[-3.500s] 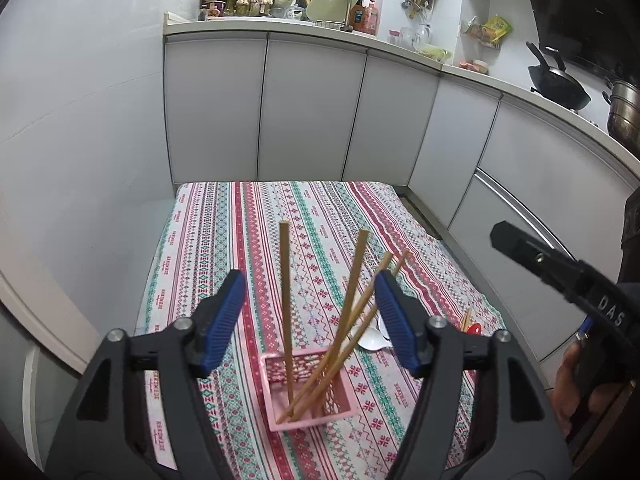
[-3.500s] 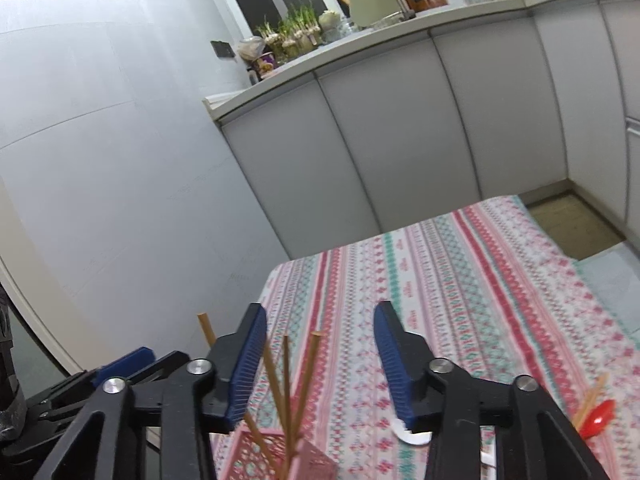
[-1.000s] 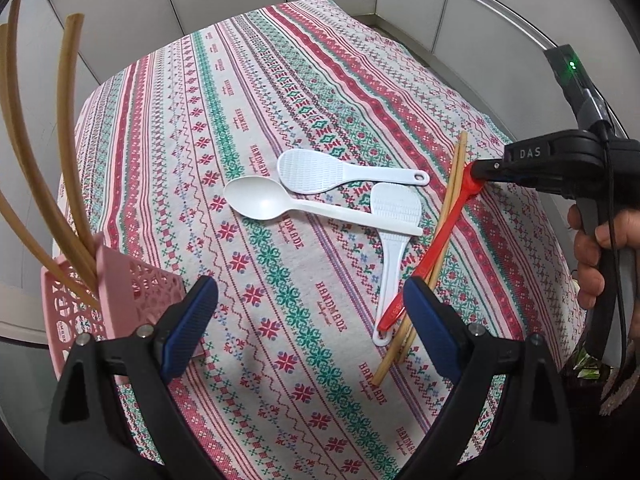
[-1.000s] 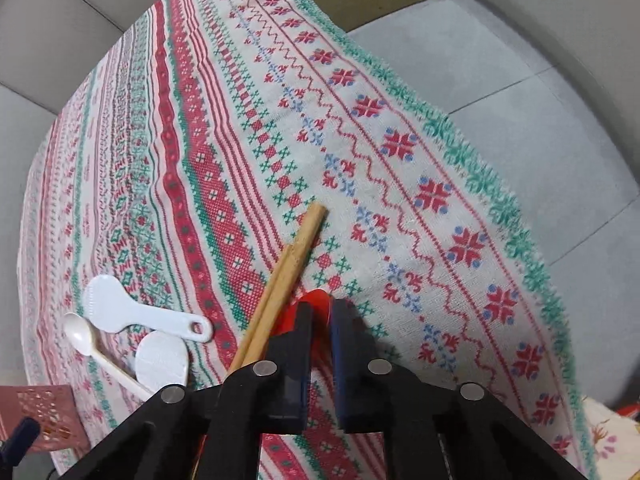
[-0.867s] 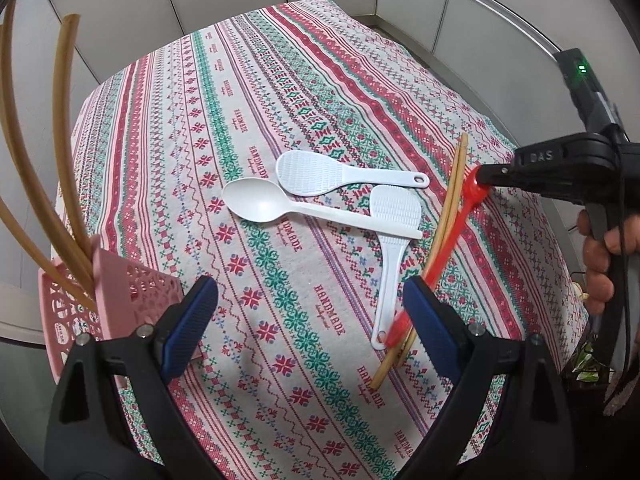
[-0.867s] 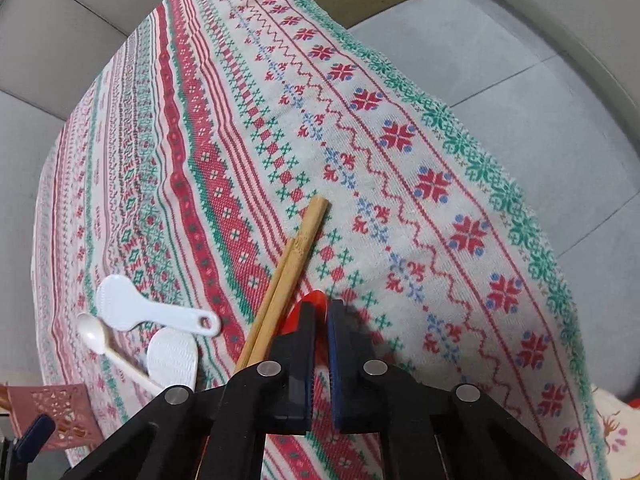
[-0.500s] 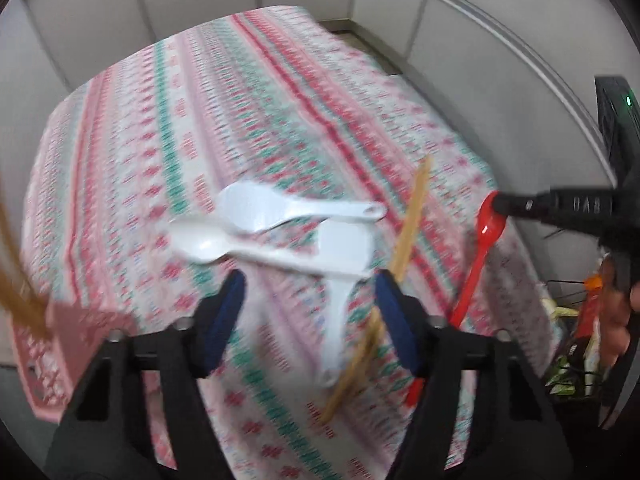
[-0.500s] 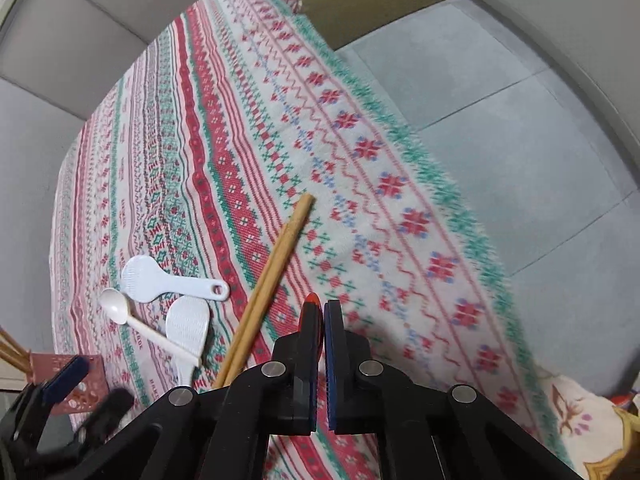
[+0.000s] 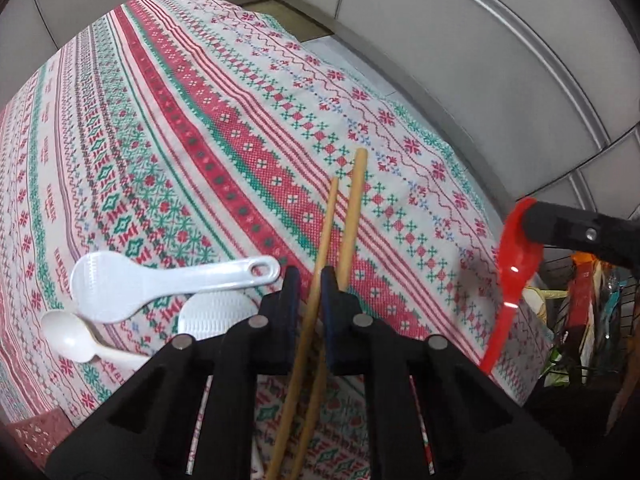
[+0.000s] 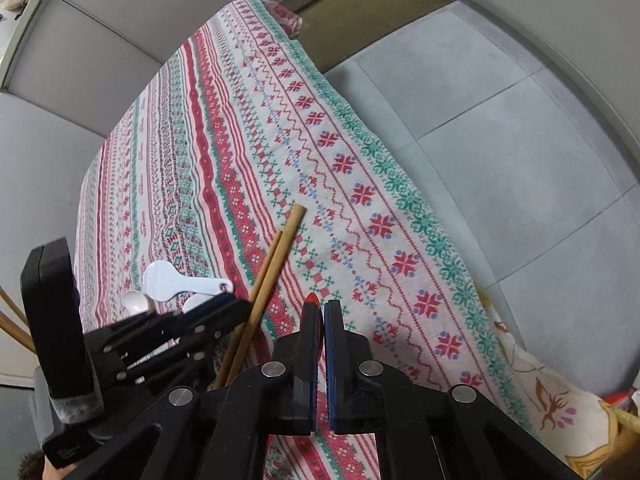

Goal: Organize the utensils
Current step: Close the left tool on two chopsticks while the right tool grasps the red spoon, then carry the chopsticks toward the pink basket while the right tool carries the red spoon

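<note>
Left wrist view: the left tongs point(image 9: 309, 292) are closed around a pair of wooden chopsticks point(image 9: 347, 216), whose tips reach forward over the surface, spread with a red, green and white patterned tablecloth point(image 9: 192, 128). Just left of the tongs lie a white rice paddle point(image 9: 132, 282), a second rice paddle point(image 9: 218, 314) partly hidden behind the fingers, and a white spoon point(image 9: 76, 334). A corner of a pink basket point(image 9: 34, 438) shows at the lower left edge. At right, the right tongs point(image 9: 534, 222) grip the bowl of a red spoon point(image 9: 512, 264), held in the air past the edge of the surface with its handle hanging down toward the camera

Right wrist view: the right tongs point(image 10: 320, 310) are pressed shut on the red spoon point(image 10: 311, 300), only its tip showing between the blue pads. At left, the left tongs point(image 10: 244, 307) clasp the chopsticks point(image 10: 276, 256), which slant across the tablecloth point(image 10: 320, 140). Beyond them rest the rice paddle point(image 10: 176, 278) and the white spoon point(image 10: 136, 302). Grey floor tiles point(image 10: 500, 140) fill the right side, and more chopsticks point(image 10: 12, 322) show at the far left edge
</note>
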`<state>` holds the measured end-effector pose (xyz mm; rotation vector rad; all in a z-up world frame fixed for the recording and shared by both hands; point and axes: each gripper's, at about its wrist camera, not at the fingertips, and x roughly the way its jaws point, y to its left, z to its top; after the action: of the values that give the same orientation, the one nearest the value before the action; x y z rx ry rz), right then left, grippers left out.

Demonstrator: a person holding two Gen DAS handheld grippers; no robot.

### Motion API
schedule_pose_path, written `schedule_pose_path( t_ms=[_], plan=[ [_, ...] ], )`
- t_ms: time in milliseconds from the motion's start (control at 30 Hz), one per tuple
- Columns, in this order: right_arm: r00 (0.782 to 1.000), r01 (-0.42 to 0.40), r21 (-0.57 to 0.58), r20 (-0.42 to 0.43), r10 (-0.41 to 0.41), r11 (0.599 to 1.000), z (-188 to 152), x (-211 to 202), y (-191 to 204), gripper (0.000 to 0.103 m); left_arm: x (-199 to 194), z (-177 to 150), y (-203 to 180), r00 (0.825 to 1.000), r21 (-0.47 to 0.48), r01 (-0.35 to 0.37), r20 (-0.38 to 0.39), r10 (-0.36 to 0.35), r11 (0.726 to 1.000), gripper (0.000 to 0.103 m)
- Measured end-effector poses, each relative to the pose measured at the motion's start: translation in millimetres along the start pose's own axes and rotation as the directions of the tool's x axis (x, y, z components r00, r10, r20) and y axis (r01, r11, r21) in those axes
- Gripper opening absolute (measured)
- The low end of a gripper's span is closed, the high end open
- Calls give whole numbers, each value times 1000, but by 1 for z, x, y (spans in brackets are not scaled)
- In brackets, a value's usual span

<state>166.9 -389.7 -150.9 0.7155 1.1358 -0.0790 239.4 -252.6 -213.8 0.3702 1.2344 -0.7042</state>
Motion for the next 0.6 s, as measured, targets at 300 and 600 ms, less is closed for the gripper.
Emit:
schedule_pose_path(
  t_ms=[300, 600],
  plan=[
    [1000, -4, -2, -16, 4, 1000, -2, 3, -1, 2, 15, 29, -6, 998, 29, -67, 17, 67, 997, 12],
    [1000, 3, 0, -9, -3, 1000, -2, 1, 0, 2, 29, 67, -1, 994, -13, -108, 31, 109, 994, 5]
  ],
)
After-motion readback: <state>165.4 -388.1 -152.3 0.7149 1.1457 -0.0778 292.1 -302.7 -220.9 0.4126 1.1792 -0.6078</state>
